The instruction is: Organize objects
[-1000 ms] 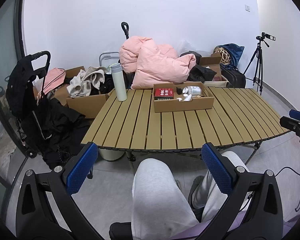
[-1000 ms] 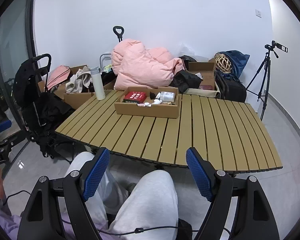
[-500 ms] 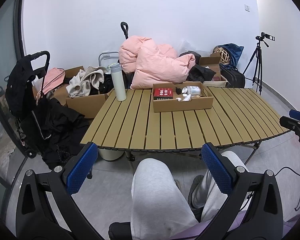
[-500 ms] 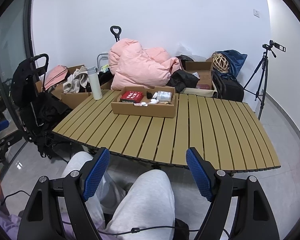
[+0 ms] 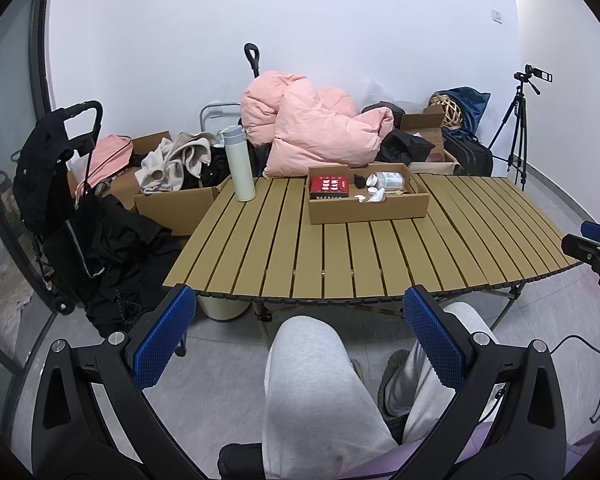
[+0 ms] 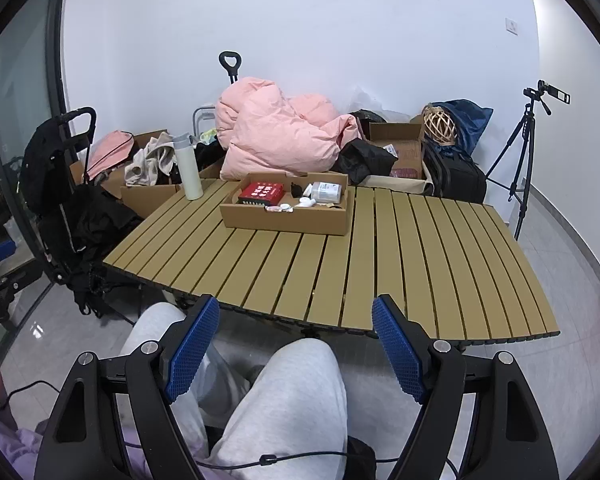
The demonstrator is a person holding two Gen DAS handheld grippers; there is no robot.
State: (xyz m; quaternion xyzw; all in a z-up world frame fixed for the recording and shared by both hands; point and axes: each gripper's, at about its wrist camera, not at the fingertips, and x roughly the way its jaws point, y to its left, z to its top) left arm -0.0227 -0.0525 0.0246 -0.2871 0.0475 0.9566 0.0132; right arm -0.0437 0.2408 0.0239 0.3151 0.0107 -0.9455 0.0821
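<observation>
A: Left wrist view: the left gripper (image 5: 300,334) hangs spread and empty above a person's knee. The cardboard tray (image 5: 368,210) sits toward the table's (image 5: 480,240) far edge, the white bottle (image 5: 239,164) at the far left corner.

B: Right wrist view: the right gripper (image 6: 296,350) gapes too, holding nothing. The bottle (image 6: 188,166) looks smooth and tippy; I'd grasp it mid-body. The tray's (image 6: 288,222) small items look light.

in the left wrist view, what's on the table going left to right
white bottle → cardboard box, and inside it: red box → small black item → white jar lying on its side. The rest of the slatted table to the right is bare.
</observation>
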